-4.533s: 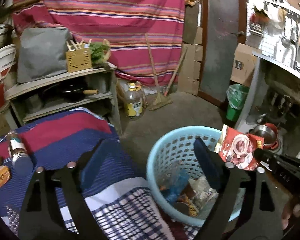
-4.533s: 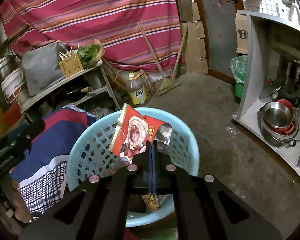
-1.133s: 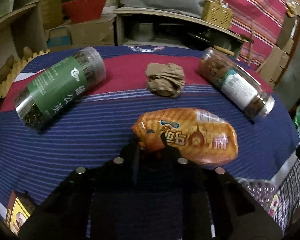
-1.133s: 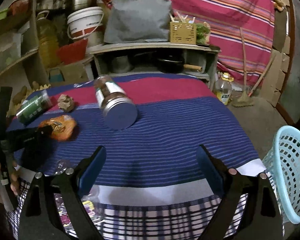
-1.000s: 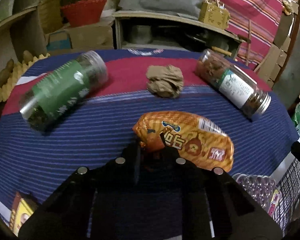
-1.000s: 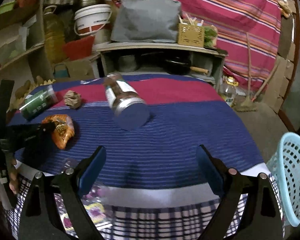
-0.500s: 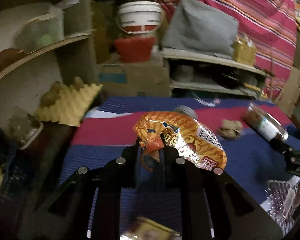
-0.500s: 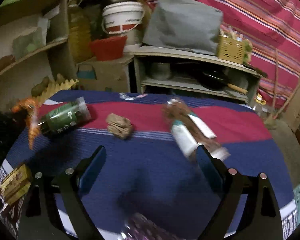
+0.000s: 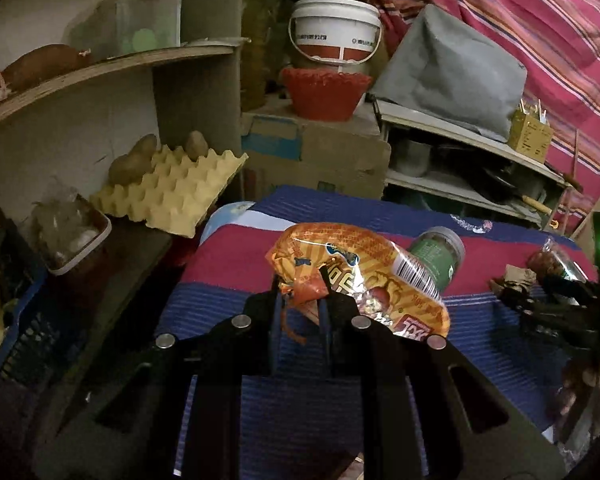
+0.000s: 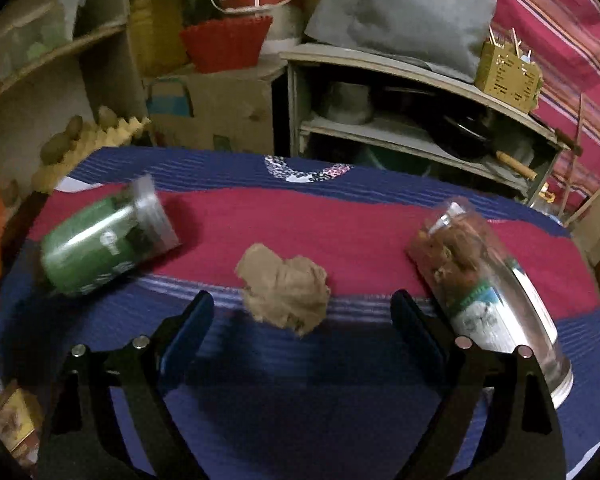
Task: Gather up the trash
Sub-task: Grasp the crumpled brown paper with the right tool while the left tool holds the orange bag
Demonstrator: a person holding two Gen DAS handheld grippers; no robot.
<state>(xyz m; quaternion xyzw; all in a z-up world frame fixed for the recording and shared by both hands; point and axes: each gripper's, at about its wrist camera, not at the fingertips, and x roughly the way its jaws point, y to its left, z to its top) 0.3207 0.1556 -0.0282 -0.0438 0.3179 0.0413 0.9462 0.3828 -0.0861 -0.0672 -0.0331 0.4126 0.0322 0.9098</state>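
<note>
A: The left gripper [image 9: 300, 312] is now carrying the orange snack bag [image 9: 360, 276], pinched by its corner, up off the striped cloth [image 9: 480, 360].

B: So it's collected. The right gripper [image 10: 300, 320], nothing inside, is closing towards the paper ball [image 10: 284, 284] on the cloth.

table under a striped blue-and-red cloth [image 10: 340, 400]. on it: green jar [image 10: 104, 240] lying on its side at left, crumpled brown paper [image 10: 286, 288] mid, clear jar [image 10: 488, 288] on its side at right; all apart.
</note>
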